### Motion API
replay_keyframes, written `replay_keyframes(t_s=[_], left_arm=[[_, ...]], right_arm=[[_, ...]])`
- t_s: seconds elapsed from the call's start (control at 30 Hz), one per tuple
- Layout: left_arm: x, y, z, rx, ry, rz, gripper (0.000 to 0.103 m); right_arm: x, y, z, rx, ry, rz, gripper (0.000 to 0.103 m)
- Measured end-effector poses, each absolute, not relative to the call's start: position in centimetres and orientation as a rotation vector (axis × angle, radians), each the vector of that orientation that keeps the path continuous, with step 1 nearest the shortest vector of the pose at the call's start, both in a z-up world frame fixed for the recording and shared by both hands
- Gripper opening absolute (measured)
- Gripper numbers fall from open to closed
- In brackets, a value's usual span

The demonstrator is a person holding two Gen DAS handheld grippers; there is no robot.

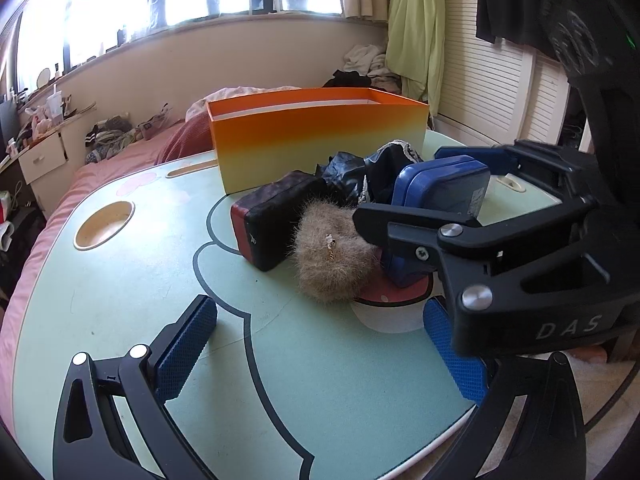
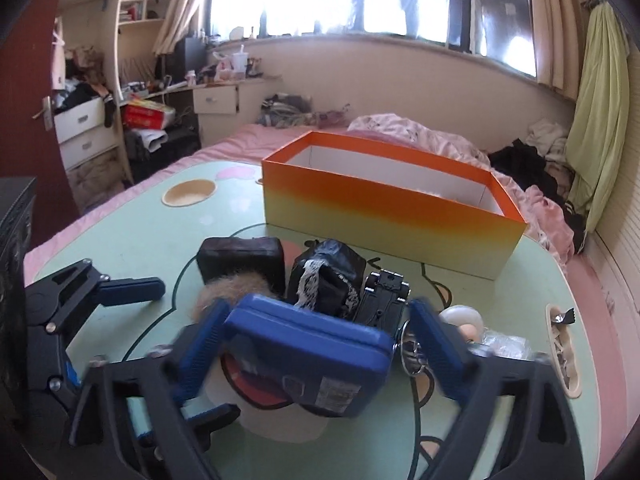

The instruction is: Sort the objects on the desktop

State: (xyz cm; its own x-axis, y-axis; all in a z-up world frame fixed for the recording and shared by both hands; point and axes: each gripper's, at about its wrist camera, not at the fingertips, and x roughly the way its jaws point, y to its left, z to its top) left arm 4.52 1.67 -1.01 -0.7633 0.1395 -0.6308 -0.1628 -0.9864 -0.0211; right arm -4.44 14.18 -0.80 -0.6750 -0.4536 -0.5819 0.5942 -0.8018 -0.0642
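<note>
- The right gripper [image 2: 316,344] has its jaws apart around a blue rectangular hard case [image 2: 308,348], which stands tilted between the pads; whether they touch it cannot be told.
- The left gripper [image 1: 320,352] hangs over the pale green table [image 1: 120,280] with jaws wide apart.
- A tan fluffy ball [image 1: 334,256] touches a dark rectangular pouch [image 1: 276,222] left of the case.
- An orange-to-yellow open box [image 2: 384,216] sits at the far side.

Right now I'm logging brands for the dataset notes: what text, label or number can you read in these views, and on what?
"DAS": raised letters on the black body of the right hand-held gripper.
Sticker on the blue case: printed lines, too small and blurred to read.
Red package beside the drawers: print too small to read.
Nothing else legible.
</note>
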Motion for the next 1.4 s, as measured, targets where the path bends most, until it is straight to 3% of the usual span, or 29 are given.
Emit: replay_keyframes(t_s=[0.03, 0.23, 0.4, 0.53, 0.6, 0.77, 0.9, 1.03, 1.17, 1.2, 1.23, 1.33, 1.37, 1.4], left_arm=[[4.5, 1.7, -1.0, -1.000, 0.054, 2.806, 0.103], [5.4, 1.3, 0.1, -0.978, 0.057, 2.823, 0.102], [5.8, -1.0, 5.2, -0.823, -0.112, 2.768, 0.102], [0.9, -1.8, 6.1, -0.968, -0.192, 2.758, 0.101], [-1.4, -1.4, 5.3, -1.061, -0.190, 2.743, 0.084], [-4.7, -0.1, 2.8, -1.188, -0.088, 2.728, 0.073], [-4.7, -2.3, 1.2, -1.263, -0.181, 2.664, 0.039], [-3.7, -5.2, 0.9, -1.265, -0.285, 2.676, 0.038], [-2.6, -3.8, 0.7, -1.276, -0.071, 2.750, 0.036], [-2.5, -3.3, 0.6, -1.277, -0.004, 2.752, 0.029], [-2.3, -2.6, 0.7, -1.269, 0.042, 2.740, 0.029], [-1.9, -3.3, 1.4, -1.207, -0.016, 2.741, 0.029], [-1.6, -3.8, 1.7, -1.177, -0.056, 2.755, 0.029], [-1.5, -4.2, 2.0, -1.162, -0.077, 2.760, 0.029]], right_arm=[[-4.5, 14.4, -1.1, 0.757, 0.320, -2.404, 0.067], [-4.4, 18.0, -0.7, 0.700, 0.087, -2.401, 0.067], [-2.9, 22.1, 0.5, 0.551, -0.116, -2.460, 0.067], [-2.8, 22.8, 0.7, 0.542, -0.188, -2.461, 0.067], [-3.0, 22.8, 0.7, 0.556, -0.199, -2.456, 0.067], [-3.2, 23.4, 0.7, 0.567, -0.236, -2.451, 0.067], [-3.1, 23.4, 0.7, 0.565, -0.237, -2.447, 0.067], [-2.8, 23.1, 0.8, 0.552, -0.219, -2.447, 0.067], [-2.8, 22.7, 0.8, 0.553, -0.196, -2.442, 0.067], [-3.2, 22.6, 0.7, 0.572, -0.192, -2.433, 0.065], [-3.6, 22.5, 0.5, 0.603, -0.194, -2.422, 0.060], [-4.5, 23.5, 0.2, 0.635, -0.256, -2.386, 0.058], [-4.4, 24.1, 0.4, 0.617, -0.289, -2.376, 0.061], [-4.1, 24.8, 0.6, 0.591, -0.311, -2.372, 0.077]])
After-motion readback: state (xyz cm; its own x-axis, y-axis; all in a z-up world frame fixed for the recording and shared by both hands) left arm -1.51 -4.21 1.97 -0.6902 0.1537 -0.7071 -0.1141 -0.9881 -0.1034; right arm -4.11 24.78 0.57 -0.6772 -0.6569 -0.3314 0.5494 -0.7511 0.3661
